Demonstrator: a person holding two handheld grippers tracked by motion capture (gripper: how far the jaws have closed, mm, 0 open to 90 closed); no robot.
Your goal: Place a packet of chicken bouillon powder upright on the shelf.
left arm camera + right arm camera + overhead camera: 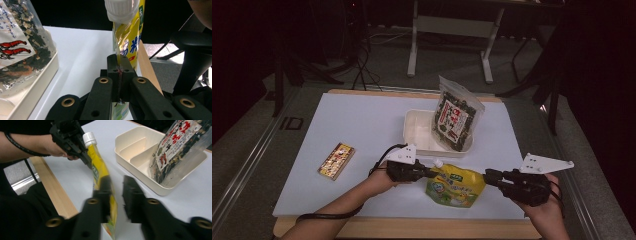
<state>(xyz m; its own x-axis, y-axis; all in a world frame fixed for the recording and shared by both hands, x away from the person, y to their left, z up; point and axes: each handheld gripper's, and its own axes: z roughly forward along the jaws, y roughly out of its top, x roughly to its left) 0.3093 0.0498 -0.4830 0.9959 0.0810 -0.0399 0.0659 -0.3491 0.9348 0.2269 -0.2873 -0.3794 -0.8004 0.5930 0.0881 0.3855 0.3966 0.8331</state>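
We are pinching the yellow spouted pouch [455, 187] at its side seam with our left gripper [428, 172], whose jaws are pressed fully together on the film just below the white cap [120, 10]. The pouch is sitting at the near edge of the white table [362, 130], between our two hands. Our right gripper [115, 195] is standing with its jaws parted and a clear gap between them; one jaw is lying right beside the pouch's far edge, with no squeeze on it that we can see. We are judging the pouch to be soft and floppy, probably filled with liquid and so fairly heavy for its size, with slick film; the flat sealed seam and the stiff neck under the cap are looking like the safest holds. Behind it, the cream divided tray [414, 131] is holding an upright clear bag of dark dried snacks [456, 119] in its right side, while the compartments beside the bag are lying bare.
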